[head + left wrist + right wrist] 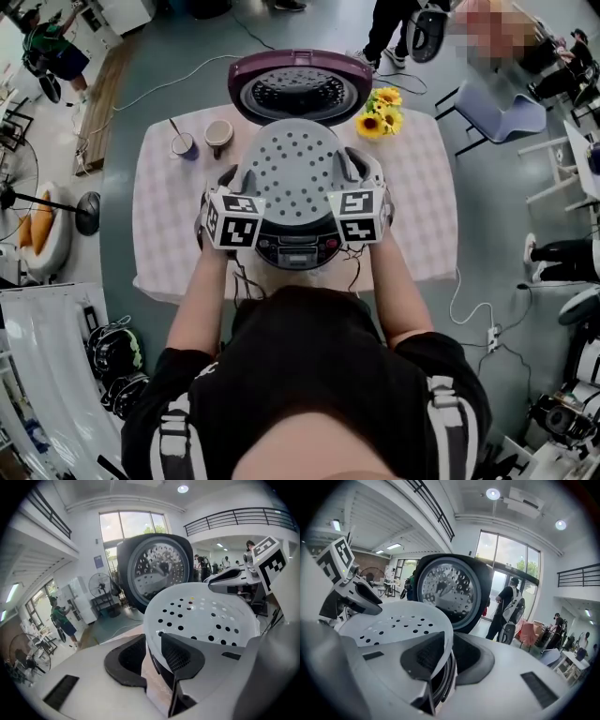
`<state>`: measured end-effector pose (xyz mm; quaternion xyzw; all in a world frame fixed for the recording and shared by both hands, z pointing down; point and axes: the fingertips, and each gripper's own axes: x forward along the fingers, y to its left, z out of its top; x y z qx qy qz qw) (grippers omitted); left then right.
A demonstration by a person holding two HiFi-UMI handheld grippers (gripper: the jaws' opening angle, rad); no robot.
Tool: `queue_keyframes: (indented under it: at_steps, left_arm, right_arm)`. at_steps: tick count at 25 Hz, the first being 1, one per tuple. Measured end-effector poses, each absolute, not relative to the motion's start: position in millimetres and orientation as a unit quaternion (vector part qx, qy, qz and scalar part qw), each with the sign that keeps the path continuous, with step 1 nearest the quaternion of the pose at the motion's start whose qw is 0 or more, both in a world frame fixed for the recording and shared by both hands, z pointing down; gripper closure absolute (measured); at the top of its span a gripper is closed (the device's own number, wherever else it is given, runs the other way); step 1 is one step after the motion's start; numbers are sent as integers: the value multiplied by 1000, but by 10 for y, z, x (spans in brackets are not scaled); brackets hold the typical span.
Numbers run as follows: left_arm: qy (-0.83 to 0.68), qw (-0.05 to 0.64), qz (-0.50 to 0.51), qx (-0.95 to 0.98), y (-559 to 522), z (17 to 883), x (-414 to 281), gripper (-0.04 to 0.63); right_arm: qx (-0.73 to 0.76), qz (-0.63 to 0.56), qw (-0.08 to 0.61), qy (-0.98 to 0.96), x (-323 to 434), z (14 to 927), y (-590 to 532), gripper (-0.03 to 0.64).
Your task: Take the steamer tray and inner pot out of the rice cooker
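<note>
One small cup (pixel 185 145) and a mug (pixel 218 134) stand at the upper left of the checked surface (pixel 159 234). At the centre, the left tongs (pixel 228 178) are clamped on the left rim of the white, perforated steamer tray (pixel 295 173). The tray is held over the rice cooker (pixel 298 251), whose open lid (pixel 300 86) stands behind. The right tongs (pixel 361 171) pinch the tray's right rim. Sunflowers (pixel 382 111) sit at the upper right.
</note>
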<state>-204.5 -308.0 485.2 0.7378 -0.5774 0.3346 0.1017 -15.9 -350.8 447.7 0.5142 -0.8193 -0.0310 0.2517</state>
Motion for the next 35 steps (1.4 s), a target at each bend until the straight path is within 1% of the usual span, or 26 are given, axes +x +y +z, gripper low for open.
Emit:
queue_keyframes:
  at_steps: [8, 15, 21, 31, 35]
  left_arm:
    - [-598, 28, 275, 753, -2964, 4269, -1954, 499]
    - [-575, -15, 235, 783, -2789, 3995, -1642, 500]
    - [-520, -35, 221, 824, -2691, 3928, -1139, 499]
    - [-414, -50, 225, 881, -2552, 4071, 130, 494]
    - [-387, -44, 232, 891, -2440, 4150, 650, 492]
  right_arm:
    - [546, -74, 186, -813, -44, 3900, -3267, 557]
    - [582, -85, 158, -793, 278, 3636, -2963, 560]
    - [630, -72, 156, -758, 773, 3570, -2641, 561]
    - [714, -30, 168, -679, 1994, 3728, -2097, 563]
    - [730, -16, 174, -661, 2496, 3814, -1910, 565]
